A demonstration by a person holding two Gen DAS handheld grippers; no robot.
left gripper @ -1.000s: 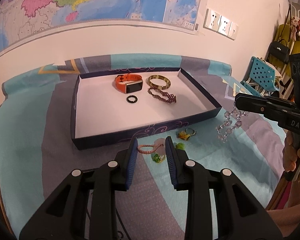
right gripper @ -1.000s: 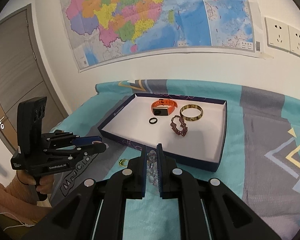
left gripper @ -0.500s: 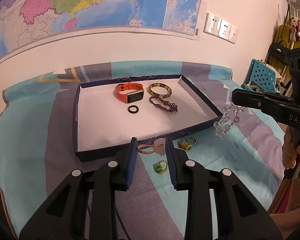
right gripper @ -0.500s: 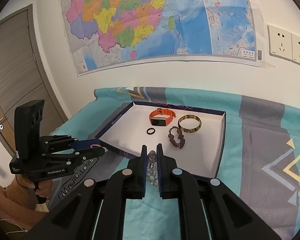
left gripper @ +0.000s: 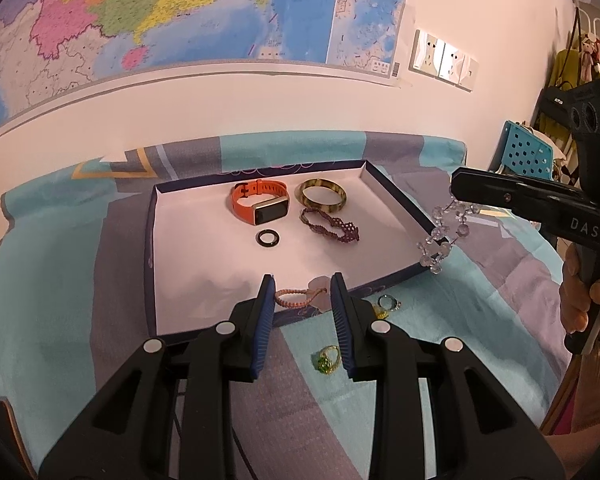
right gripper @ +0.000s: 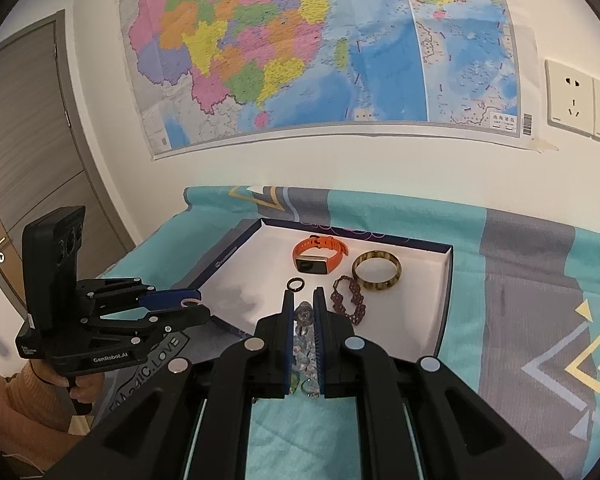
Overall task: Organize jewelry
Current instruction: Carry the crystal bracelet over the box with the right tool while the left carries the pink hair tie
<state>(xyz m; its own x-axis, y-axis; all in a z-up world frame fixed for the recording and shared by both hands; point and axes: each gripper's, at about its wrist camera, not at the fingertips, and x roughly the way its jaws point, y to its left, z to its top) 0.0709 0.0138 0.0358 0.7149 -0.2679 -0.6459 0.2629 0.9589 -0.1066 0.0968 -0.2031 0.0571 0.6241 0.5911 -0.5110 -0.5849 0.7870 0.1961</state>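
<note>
Left wrist view: left gripper (left gripper: 303,280) sits low over the teal-and-grey patterned cloth (left gripper: 60,320), pads partly apart and clamped on a pink braided cord bracelet (left gripper: 298,297) w/ a pale pink flat charm; the piece spans the gap between the blue ribbed pads, right at the near wall of the shallow navy-rimmed white-lined tray (left gripper: 204,264). Right gripper (left gripper: 456,194) comes in from the right edge, held by a hand (left gripper: 588,296) in an orange-tan knit sleeve; its jaws are pinched together on a clear crystal bead bracelet (left gripper: 444,232), which dangles free just above the tray's right wall.

Inside tray, far half: orange silicone fitness band w/ dark screen (left gripper: 260,206), olive-and-amber mottled bangle (left gripper: 322,196) beside it, dark red beaded woven bracelet (left gripper: 330,226) just in front of the bangle, small black ring (left gripper: 269,238) in front of the band. All apart from each other except bangle and red bracelet, nearly touching.

On cloth outside tray, near side: green-stone gold ring (left gripper: 327,360) next to the left gripper's right pad, and a silver ring w/ yellow piece (left gripper: 386,306) by the tray wall.

Right wrist view: crystal beads show between the closed-in pads, hanging over the tray's near edge. Colourful wall map (right gripper: 300,52) and white wall sockets (right gripper: 572,98) behind.
</note>
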